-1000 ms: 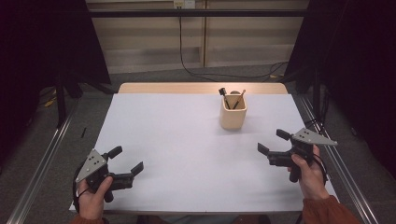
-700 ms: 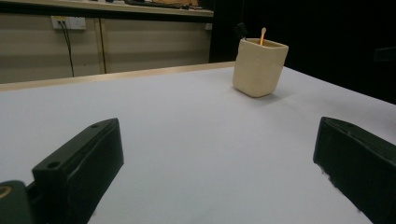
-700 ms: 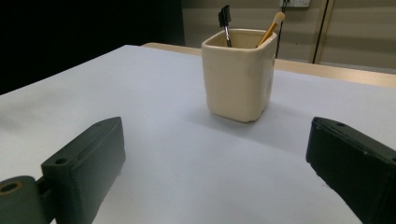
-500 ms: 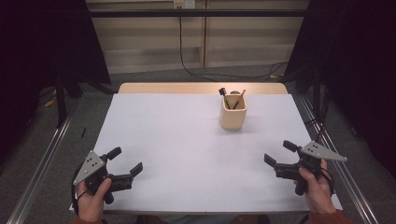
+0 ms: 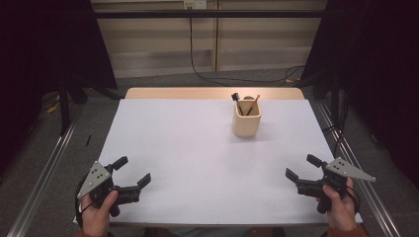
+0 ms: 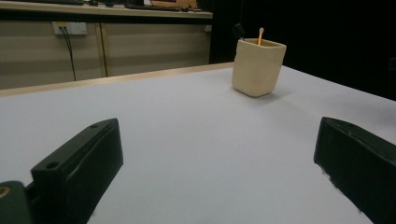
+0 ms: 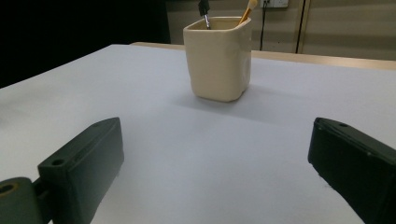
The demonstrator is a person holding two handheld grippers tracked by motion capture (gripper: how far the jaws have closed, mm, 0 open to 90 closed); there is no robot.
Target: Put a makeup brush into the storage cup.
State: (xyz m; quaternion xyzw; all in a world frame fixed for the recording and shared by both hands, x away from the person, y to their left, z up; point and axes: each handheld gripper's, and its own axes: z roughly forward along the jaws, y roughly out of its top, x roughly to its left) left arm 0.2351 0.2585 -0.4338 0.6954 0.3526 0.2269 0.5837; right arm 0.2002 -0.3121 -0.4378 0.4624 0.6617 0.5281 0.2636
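Nearest the person, the left gripper [image 5: 129, 174] and right gripper [image 5: 302, 171] rest low at the near corners of the white table [image 5: 197, 163], each with its 2 jaws spread wide and holding nothing. Farther off, right of centre toward the far edge, stands the cream cup [image 5: 246, 118], upright, with a black-tipped tool [image 5: 237, 100] and a wooden stick [image 5: 253, 104] leaning inside. The right gripper is better placed to reach; approaching from above and closing on 1 stem seems safest, so the cup does not tip.
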